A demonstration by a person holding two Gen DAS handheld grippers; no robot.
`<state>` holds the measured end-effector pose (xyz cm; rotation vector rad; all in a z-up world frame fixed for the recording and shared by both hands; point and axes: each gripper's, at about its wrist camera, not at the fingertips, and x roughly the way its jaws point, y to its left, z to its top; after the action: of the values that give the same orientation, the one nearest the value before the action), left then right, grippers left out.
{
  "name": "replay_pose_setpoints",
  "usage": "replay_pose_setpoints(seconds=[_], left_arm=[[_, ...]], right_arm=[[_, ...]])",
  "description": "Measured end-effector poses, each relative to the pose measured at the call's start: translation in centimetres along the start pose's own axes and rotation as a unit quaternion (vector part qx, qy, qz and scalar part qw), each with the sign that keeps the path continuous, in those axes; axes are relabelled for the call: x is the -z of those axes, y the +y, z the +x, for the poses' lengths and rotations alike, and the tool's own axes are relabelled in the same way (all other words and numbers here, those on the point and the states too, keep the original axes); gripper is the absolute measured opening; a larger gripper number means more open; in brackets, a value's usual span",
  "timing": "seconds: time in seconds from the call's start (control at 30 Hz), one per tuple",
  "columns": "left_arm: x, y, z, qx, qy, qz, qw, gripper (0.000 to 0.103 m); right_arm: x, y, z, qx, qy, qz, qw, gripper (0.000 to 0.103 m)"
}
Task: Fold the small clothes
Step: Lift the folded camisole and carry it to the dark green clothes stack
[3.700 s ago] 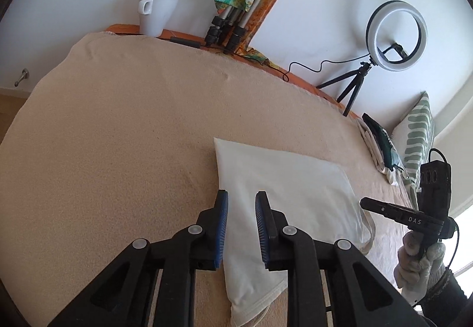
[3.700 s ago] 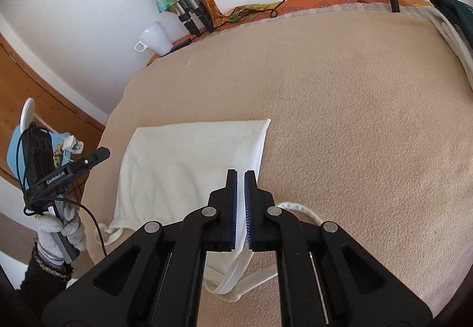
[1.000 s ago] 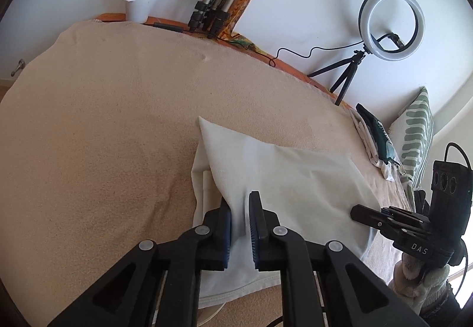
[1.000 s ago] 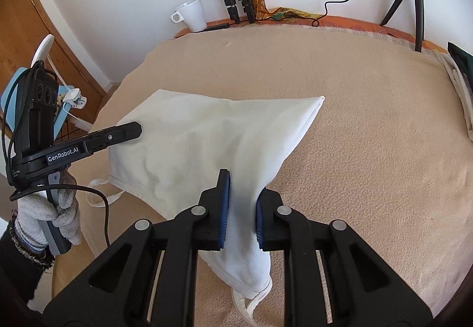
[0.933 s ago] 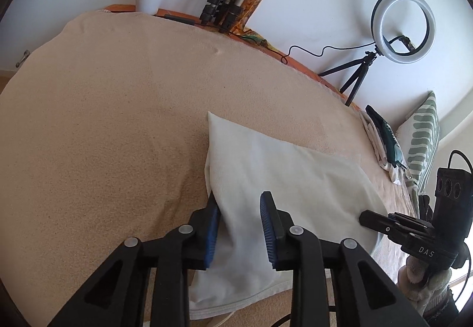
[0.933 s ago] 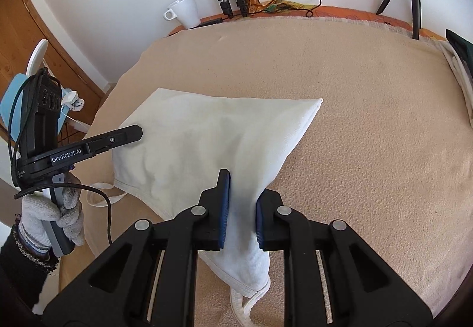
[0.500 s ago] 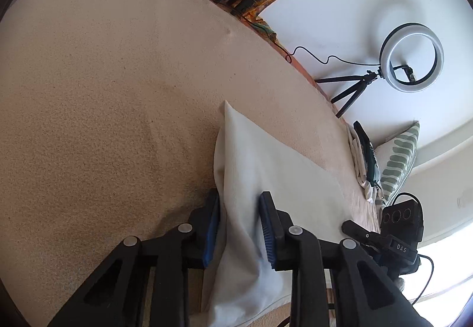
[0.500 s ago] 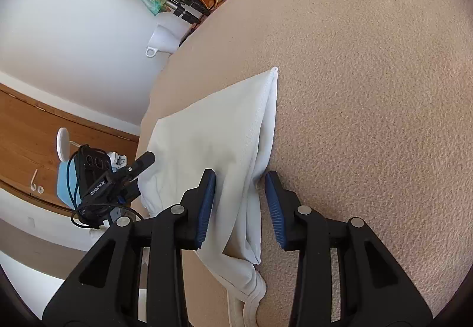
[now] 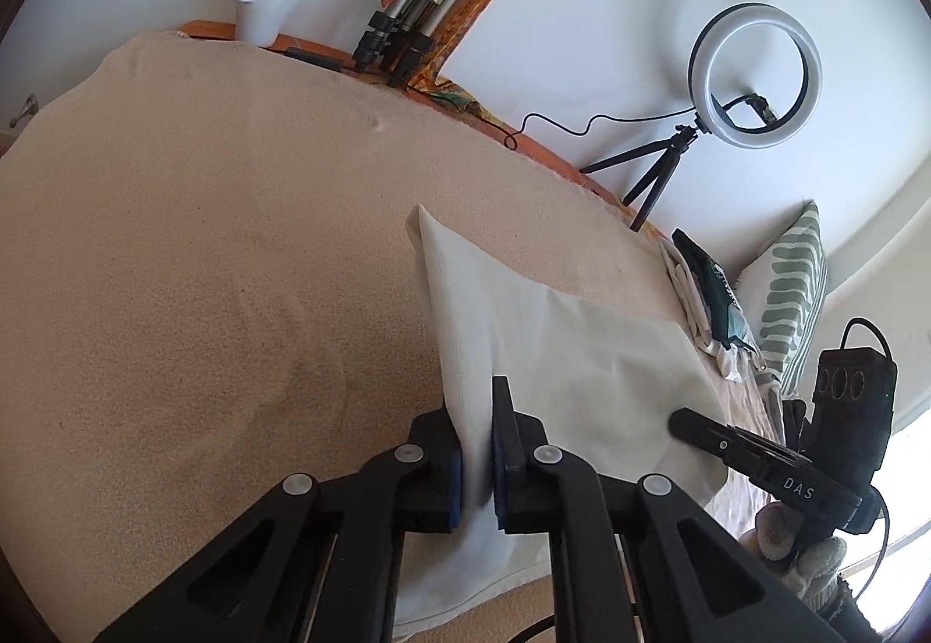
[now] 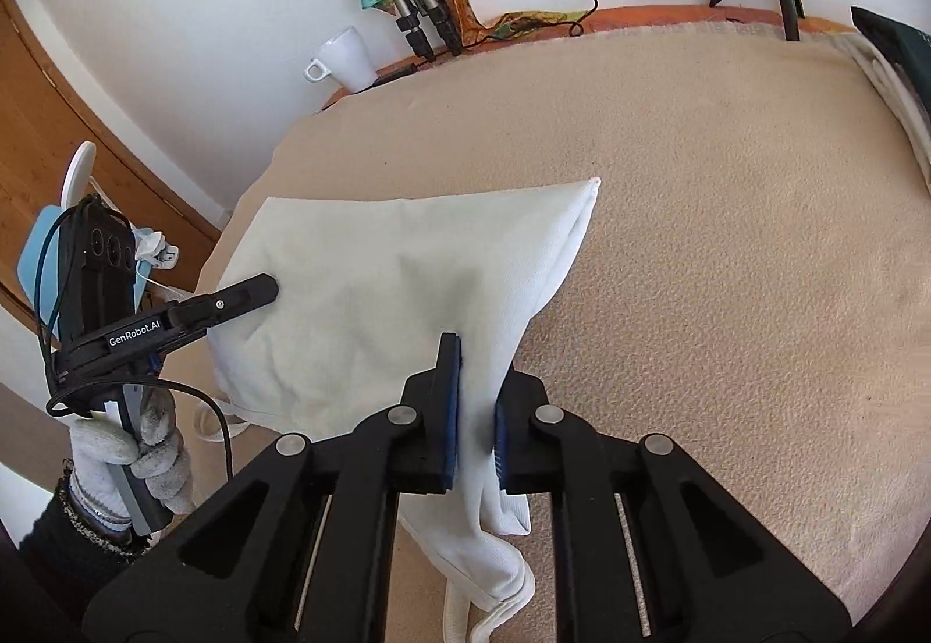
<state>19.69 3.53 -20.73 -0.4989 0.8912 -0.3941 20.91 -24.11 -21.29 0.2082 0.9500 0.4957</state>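
The left gripper (image 9: 478, 448) has its blue-padded jaws pinched on one near edge of the white garment (image 9: 558, 352), a soft ribbed knit; the right gripper (image 10: 476, 413) clamps the other near edge, a bunched fold hanging below. The cloth lifts between them, tapering to a far corner resting on the nubby beige blanket (image 9: 203, 247). Beyond stand a glossy white mug (image 9: 270, 0) and a circular ring light (image 9: 755, 75).
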Motion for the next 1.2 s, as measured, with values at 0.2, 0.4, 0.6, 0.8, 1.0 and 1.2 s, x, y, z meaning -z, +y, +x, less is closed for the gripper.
replay_pose_setpoints(seconds=[0.2, 0.4, 0.6, 0.8, 1.0, 1.2], left_arm=[[-0.4, -3.1, -0.3, 0.011, -0.011, 0.026, 0.9995, 0.004], [-0.4, -7.6, 0.4, 0.009, -0.018, 0.072, 0.9972, 0.004], [0.0, -12.2, 1.4, 0.010, -0.026, 0.106, 0.9940, 0.004], [0.3, -17.4, 2.9, 0.016, -0.028, 0.150, 0.9881, 0.004], [0.5, -22.5, 4.9, 0.038, -0.025, 0.179, 0.9828, 0.004], [0.7, -27.3, 8.2, 0.063, -0.006, 0.196, 0.9787, 0.004]], right_arm=[[-0.8, -0.4, -3.1, 0.015, -0.027, -0.014, 0.999, 0.011], [-1.3, -1.5, -6.4, 0.039, -0.047, -0.032, 0.998, 0.011], [-1.6, -3.6, -9.6, 0.062, -0.067, -0.035, 0.995, 0.010], [-2.0, -5.7, -12.6, 0.084, -0.084, -0.045, 0.992, 0.010], [-2.5, -8.7, -15.9, 0.106, -0.101, -0.044, 0.988, 0.010], [-2.3, -12.9, -18.8, 0.129, -0.113, -0.025, 0.985, 0.010]])
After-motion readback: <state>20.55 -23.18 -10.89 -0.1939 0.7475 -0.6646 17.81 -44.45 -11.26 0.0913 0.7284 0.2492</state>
